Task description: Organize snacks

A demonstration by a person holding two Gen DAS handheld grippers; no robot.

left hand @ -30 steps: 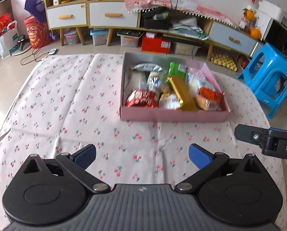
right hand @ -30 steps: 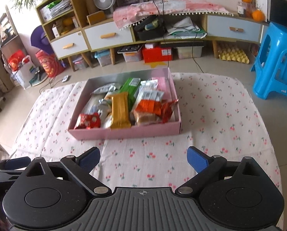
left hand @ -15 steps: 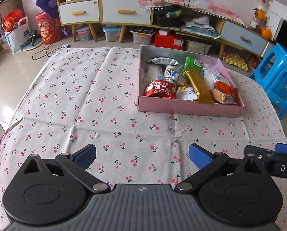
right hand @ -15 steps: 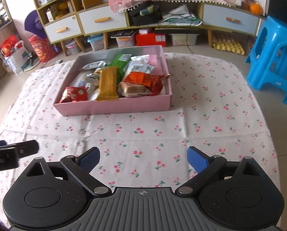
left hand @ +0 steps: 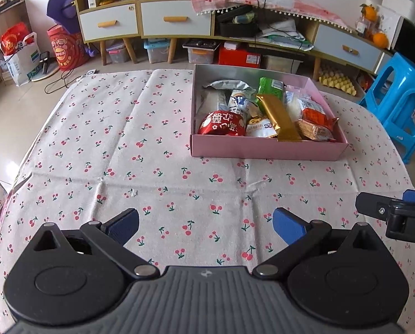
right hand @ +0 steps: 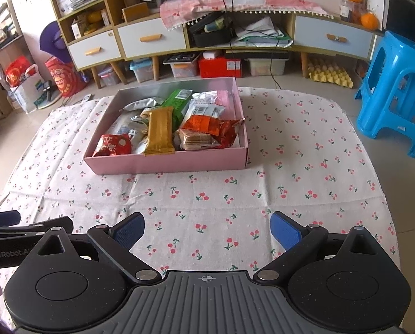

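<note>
Currently, my readings:
Left gripper (left hand: 204,224): jaws released, nothing between them; I hold it above the bare cherry-print cloth (left hand: 151,167).
Right gripper (right hand: 207,229): jaws released, nothing held; level with the left one, just beside it.
Snacks: all inside the pink box (right hand: 165,164), heaped together; gold bar (right hand: 160,133) lies on top, red packet (left hand: 221,123) in the near left corner.
Box position: on the worktop, well ahead of both grippers.
</note>
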